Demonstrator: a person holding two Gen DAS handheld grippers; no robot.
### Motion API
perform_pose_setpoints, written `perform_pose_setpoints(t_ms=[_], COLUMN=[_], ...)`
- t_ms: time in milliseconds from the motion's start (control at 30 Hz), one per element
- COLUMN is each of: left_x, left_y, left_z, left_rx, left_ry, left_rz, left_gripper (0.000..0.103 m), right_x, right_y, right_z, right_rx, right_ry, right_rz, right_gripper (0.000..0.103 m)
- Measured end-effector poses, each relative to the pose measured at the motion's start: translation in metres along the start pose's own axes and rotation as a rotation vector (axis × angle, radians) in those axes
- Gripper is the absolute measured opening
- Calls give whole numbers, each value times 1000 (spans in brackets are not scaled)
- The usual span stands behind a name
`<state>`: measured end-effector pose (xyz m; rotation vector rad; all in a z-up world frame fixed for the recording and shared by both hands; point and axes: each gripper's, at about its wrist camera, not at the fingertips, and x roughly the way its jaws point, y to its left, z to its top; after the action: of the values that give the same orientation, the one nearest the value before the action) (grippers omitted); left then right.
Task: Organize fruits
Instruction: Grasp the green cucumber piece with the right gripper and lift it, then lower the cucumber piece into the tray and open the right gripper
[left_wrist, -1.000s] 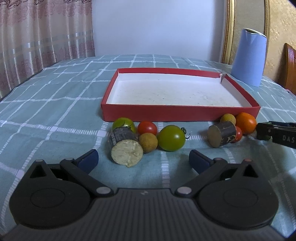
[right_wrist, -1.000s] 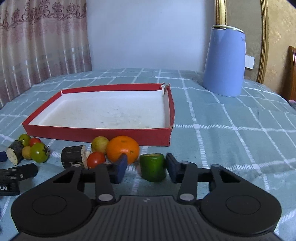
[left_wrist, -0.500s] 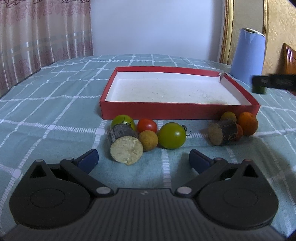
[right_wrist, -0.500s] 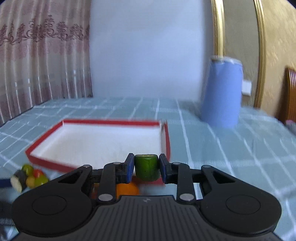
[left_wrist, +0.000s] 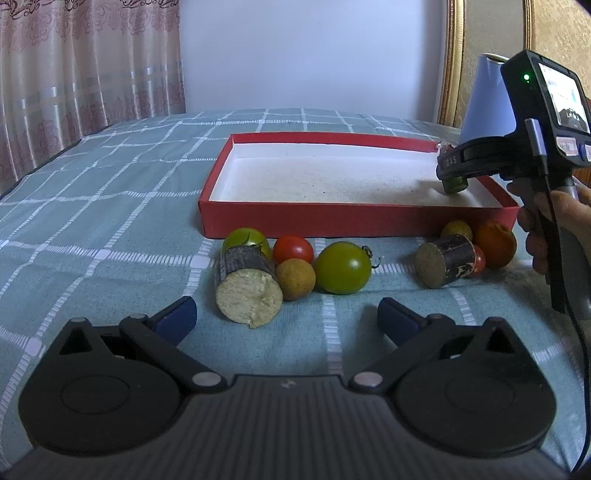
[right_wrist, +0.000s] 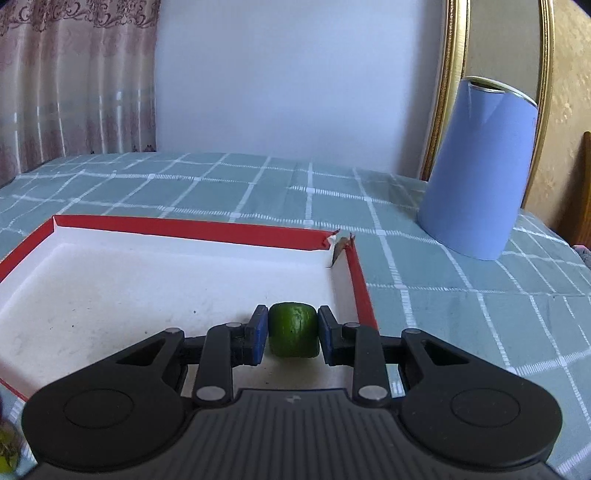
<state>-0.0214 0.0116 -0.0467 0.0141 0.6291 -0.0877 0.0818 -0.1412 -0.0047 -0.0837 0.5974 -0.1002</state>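
Over the right near corner of the red box (right_wrist: 354, 273), the right gripper (right_wrist: 293, 335) holds a short green chunk (right_wrist: 293, 334) between its blue pads, the jaws closed down to the chunk's width. From the left wrist view the chunk (left_wrist: 454, 183) hangs low inside the box, close to the white floor; whether it already touches is hard to tell at that angle.

The main risk is in the release. The chunk looks like a stubby cylinder, and if the jaws part while it is off the floor or tilted, it would likely roll across the smooth white bottom, or bounce against the low right wall beside it. That wall is thin card and its far corner is torn, so a nudge from the gripper could push the light box out of place.

The left gripper (left_wrist: 286, 314) sits low over the checked cloth of the table (left_wrist: 92, 206), jaws wide apart and holding nothing. Just ahead of it lie a cut dark-skinned piece (left_wrist: 247, 290), a brown round fruit (left_wrist: 295, 278), a green tomato (left_wrist: 341, 267) and a red tomato (left_wrist: 293, 249), touching or nearly so. Any grab there could knock the neighbours rolling. A second cluster, including an orange (left_wrist: 495, 243), sits by the box's front right corner, beneath the right hand (left_wrist: 554, 225).
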Motion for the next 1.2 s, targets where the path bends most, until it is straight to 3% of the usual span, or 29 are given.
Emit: perform_pose_setpoints(t_ms=[167,233,267,300,467,733,867,1167,1200], left_x=[0,0,0,0,0,-1,-6,-19,-20], left_y=[-1,-1,-1,-1,-1,0,4,24,26], left_z=[0,0,0,0,0,1,-2,-3,-3], left_rx=[2,2,2,1,0,-4,-14,-51,-54], left_ry=[1,1,1,1,0,-1,-18,-46,-52], left_rz=[2,3,2,2,3,0,-6,36,44], left_gripper=[103,103,103,103,103,103,103,103,99], right_x=[-8,-24,-30,-41,-83,-87,-74,-71,-71], right_y=[-4,-8,-12,-16,-42,-89,-95,-104,-105], right_z=[-4,-5,-3,-5,-26,-69,-78,-79,-79], right_rx=[5,15,25,39,69,204,230,291,294], right_ry=[-31,-67,-81,-107,-148,39,91,92,92], right_rz=[1,-5,-14,-25,-128,-260,-235,-202,-199], right_gripper=[33,48,64,71,72,72,72,75,75])
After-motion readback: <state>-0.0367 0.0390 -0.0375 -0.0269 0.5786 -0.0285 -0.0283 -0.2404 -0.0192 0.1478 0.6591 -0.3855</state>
